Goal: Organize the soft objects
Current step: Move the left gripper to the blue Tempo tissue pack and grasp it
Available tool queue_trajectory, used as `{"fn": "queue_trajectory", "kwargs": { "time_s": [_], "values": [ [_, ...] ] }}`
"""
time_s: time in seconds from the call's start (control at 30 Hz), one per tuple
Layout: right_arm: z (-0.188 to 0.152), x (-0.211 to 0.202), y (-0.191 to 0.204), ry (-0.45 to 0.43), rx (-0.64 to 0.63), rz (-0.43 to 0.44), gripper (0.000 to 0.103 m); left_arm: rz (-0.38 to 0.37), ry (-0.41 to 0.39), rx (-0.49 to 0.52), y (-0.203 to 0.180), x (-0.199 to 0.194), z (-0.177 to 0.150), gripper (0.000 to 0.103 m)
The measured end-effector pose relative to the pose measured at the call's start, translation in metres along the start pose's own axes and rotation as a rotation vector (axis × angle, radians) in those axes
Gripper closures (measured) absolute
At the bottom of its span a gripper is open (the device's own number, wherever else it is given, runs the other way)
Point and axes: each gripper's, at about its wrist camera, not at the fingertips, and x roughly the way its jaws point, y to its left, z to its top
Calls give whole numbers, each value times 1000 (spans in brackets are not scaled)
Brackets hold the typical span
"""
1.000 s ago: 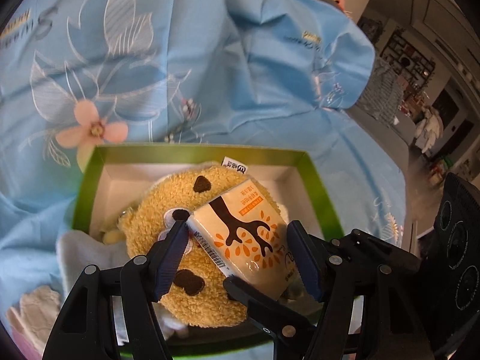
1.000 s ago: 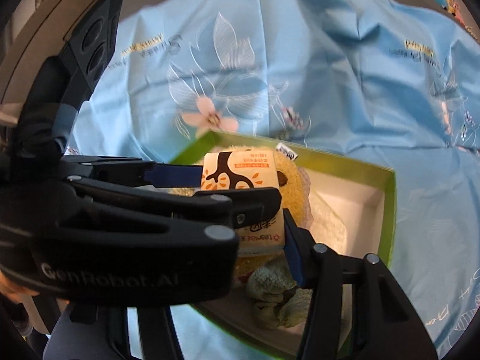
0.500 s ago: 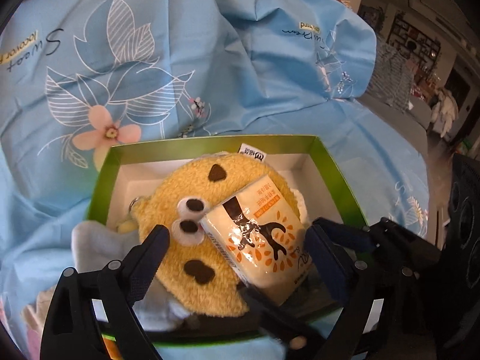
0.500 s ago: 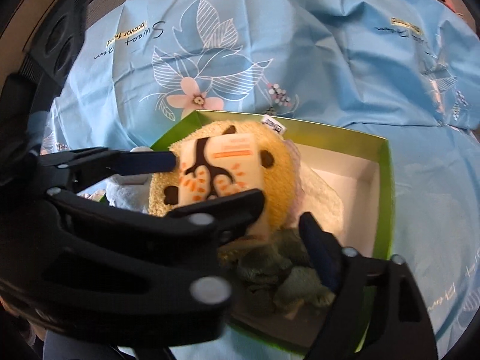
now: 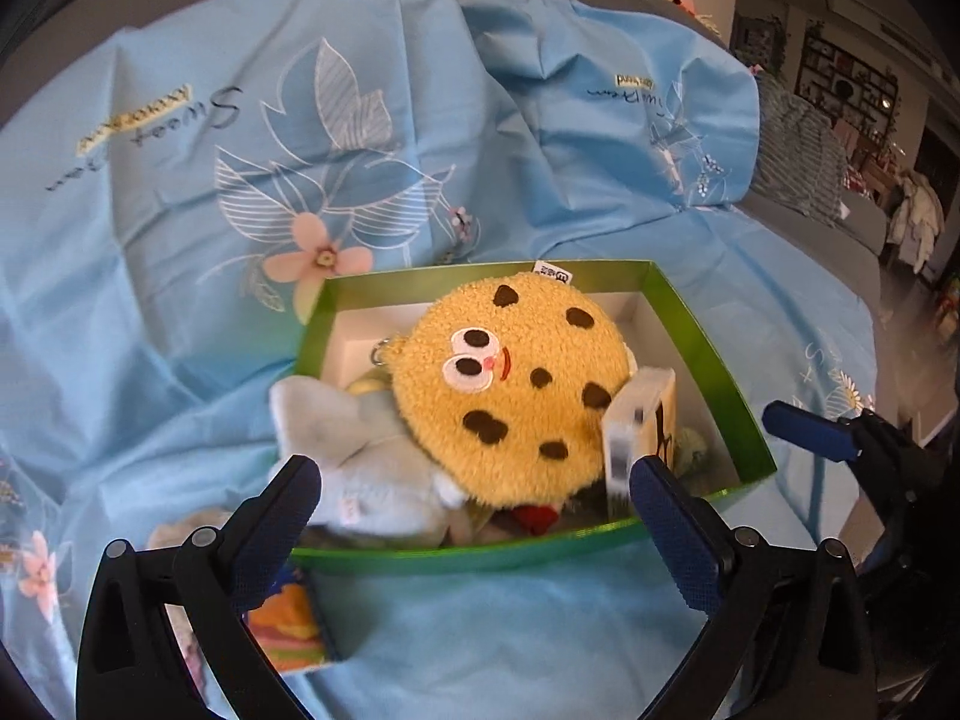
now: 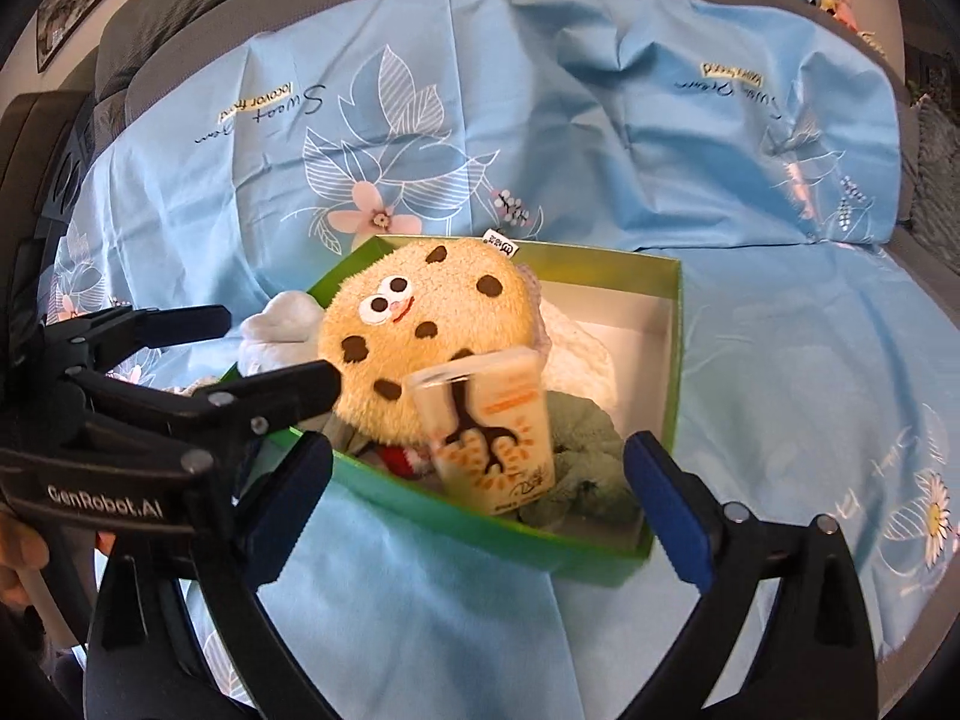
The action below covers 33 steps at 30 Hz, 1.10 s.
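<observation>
Both my grippers spread wide, nothing between the pads. Left gripper (image 5: pixel 474 498) jaws have just been opening, now gaping over the near edge of the green box (image 5: pixel 696 330); nothing gripped. Right gripper (image 6: pixel 480 480) jaws likewise just been opening, also empty, hovering at the box's near wall.

Box sits on a light blue flowered sheet (image 5: pixel 180 180). Inside: round yellow cookie plush (image 5: pixel 516 384) with brown spots and a face, lying on top of the pile, face up. Tissue pack (image 6: pixel 489 429), cream with orange and dark tree print, stands on edge, tilted, leaning against the plush's near right side; free of both grippers, a bit motion-blurred. Green fuzzy cloth (image 6: pixel 576 450) just beside the pack, in the box's near right corner. White knit cloth (image 6: pixel 576 348) behind it under the plush. Pale blue soft toy (image 5: pixel 354 456) hangs over the box's left near wall, partly outside. Something red under the plush, can't tell what.

Outside the box, near left: an orange-patterned item (image 5: pixel 288 624) on the sheet, partly hidden by my left finger.
</observation>
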Motion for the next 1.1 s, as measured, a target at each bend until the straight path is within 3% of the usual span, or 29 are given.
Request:
{"fn": "queue_trajectory", "kwargs": {
  "time_s": [0.3, 0.5, 0.83, 1.1],
  "values": [
    [-13, -39, 25, -35, -39, 6, 2, 41, -72, -13, 7, -48, -21, 0],
    [-24, -55, 47, -47, -67, 32, 1, 76, -75, -49, 24, -68, -42, 0],
    [-47, -52, 78, 10, -124, 97, 1, 101, 2, -222, 92, -76, -101, 0],
    [-72, -14, 107, 116, -172, 176, 1, 14, 65, -376, 140, -63, -156, 0]
  ]
}}
